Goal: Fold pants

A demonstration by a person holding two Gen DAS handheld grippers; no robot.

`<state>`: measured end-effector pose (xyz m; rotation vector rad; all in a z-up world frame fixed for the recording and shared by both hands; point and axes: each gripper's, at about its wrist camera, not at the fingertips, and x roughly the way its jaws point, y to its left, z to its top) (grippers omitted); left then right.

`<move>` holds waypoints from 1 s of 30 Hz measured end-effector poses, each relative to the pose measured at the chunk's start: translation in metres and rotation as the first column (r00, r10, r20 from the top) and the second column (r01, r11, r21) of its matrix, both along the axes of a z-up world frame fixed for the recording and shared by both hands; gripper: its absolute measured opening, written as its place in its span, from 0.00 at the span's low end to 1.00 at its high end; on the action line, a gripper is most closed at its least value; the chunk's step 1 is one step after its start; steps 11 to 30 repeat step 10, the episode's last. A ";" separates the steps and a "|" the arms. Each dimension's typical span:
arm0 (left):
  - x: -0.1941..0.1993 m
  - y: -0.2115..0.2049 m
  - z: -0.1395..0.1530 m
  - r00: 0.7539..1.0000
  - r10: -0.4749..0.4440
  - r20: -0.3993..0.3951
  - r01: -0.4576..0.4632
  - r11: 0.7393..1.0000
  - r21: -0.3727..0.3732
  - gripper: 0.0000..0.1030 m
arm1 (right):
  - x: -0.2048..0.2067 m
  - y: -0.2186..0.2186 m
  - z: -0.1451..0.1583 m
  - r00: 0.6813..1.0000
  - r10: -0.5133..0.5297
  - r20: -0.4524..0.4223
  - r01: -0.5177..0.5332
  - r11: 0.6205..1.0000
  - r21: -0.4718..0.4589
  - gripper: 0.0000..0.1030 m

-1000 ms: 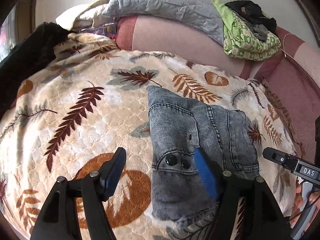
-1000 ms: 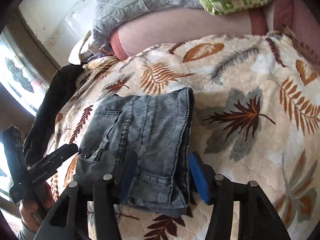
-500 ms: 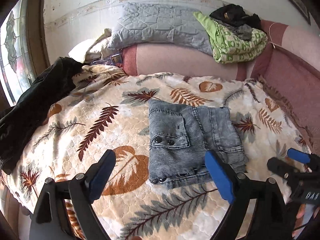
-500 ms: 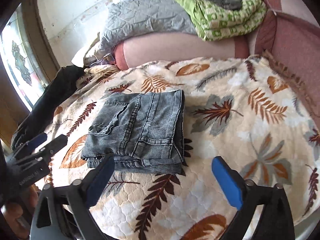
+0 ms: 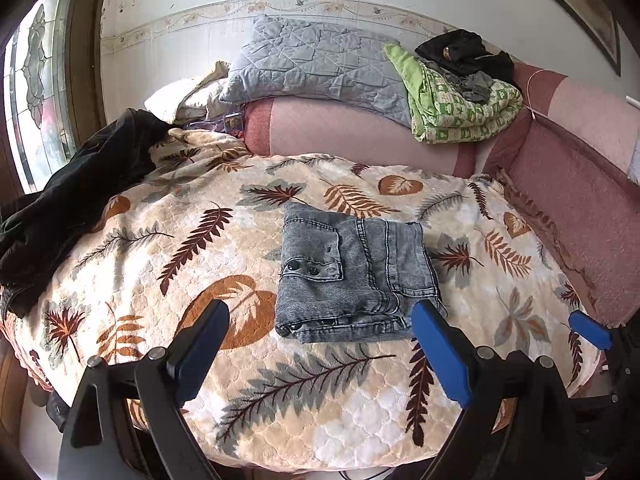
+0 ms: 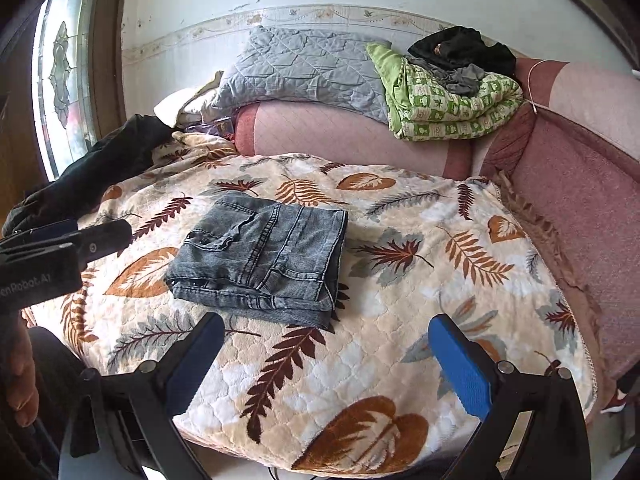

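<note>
Pants (image 5: 352, 276) lie folded beyond both grippers' fingers (image 5: 438, 348).

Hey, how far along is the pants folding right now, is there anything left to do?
Done: the grey jeans lie folded into a compact rectangle on the leaf-print blanket. In hand: nothing; the left gripper and right gripper are both open, their jaws having just opened, and nothing is between them. Left: seemingly nothing, unless the slightly uneven near edge needs squaring up.
</note>
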<state>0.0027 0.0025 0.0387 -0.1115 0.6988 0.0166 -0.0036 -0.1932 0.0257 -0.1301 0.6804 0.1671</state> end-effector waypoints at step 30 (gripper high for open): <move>-0.004 -0.002 0.010 0.999 -0.046 -0.006 0.046 0.999 -0.015 0.98 | 0.000 0.002 0.000 1.000 -0.001 -0.012 0.001 0.999 0.035 1.00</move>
